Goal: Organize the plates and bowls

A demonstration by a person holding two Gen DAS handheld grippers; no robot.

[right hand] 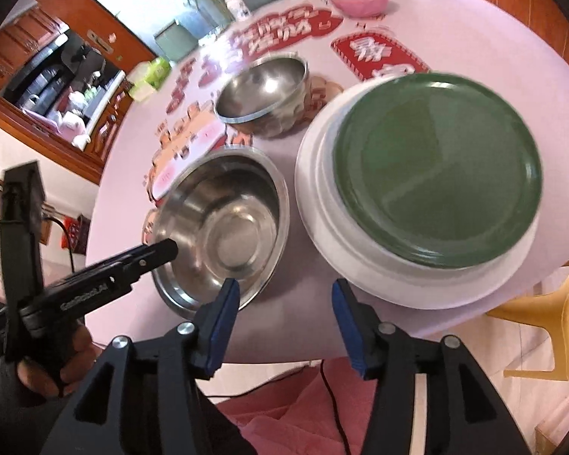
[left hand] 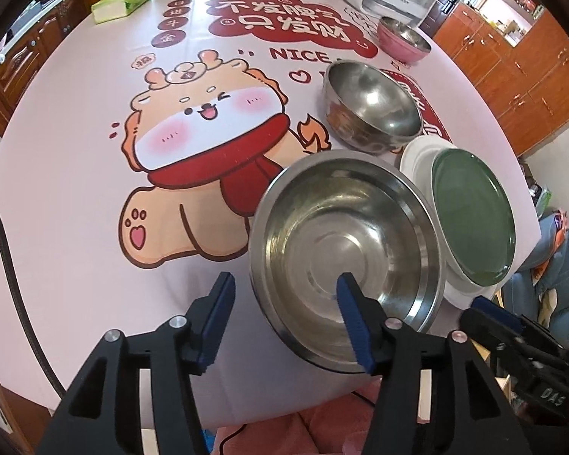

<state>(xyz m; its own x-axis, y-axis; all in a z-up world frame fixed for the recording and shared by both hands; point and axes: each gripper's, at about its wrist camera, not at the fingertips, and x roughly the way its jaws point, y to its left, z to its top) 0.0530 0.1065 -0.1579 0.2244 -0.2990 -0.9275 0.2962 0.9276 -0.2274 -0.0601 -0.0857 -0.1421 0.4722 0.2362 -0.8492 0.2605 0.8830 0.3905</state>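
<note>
Pink printed cloth is covering the desk: cartoon dragon at centre frame, "NICE" readable above it, red Chinese banner text upper centre. "DAS" is showing on the right claw's body at the left view's lower right. Wood cabinets are lining the room edges. Left claw is sitting half open astride the near steel bowl's rim, not gripping. Right claw is half open, empty. Green plate is lying on the white plate, right of that bowl.
</note>
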